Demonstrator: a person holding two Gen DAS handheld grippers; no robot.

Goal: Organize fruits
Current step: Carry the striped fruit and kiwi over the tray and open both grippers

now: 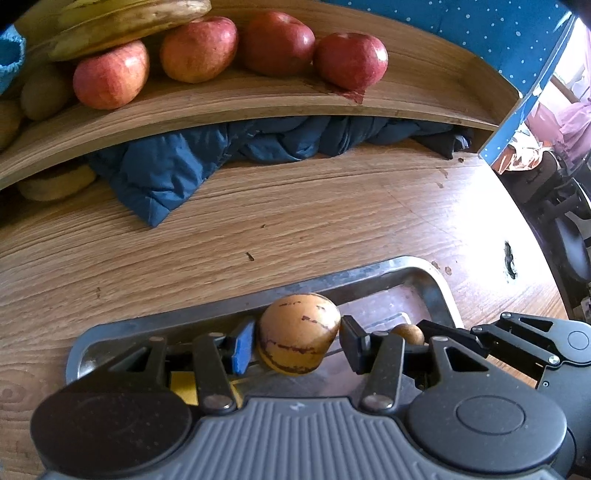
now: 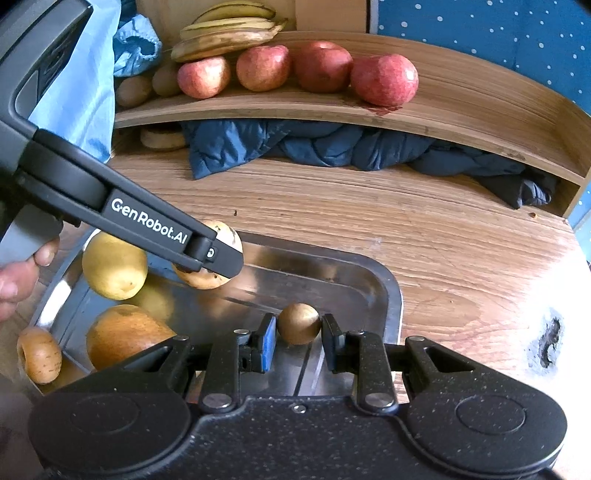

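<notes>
Jaws of the left gripper are clamped on a tan, round, purple-streaked melon-like fruit, its blue pad on one flank and the black pad on the other, over the far edge of the tray. Jaws of the right gripper are drawn in close around a small round brown fruit, which they hold just above the tray's right end.

Beneath both spreads the wood-grain worktop, with a curved wooden shelf at its back. A crumpled dark-blue quilted cloth is stuffed under that shelf. Nearer lies the rectangular stainless-steel tray, holding a yellow pear-like fruit and an orange-tan fruit at its left end, with a tan, hollow-ended fruit at the tray's left rim.

On the shelf sit a bunch of spotted yellow bananas, then four red apples in a row, and brown kiwi-like fruits at the left end. A person's hand grips the left gripper's handle.
</notes>
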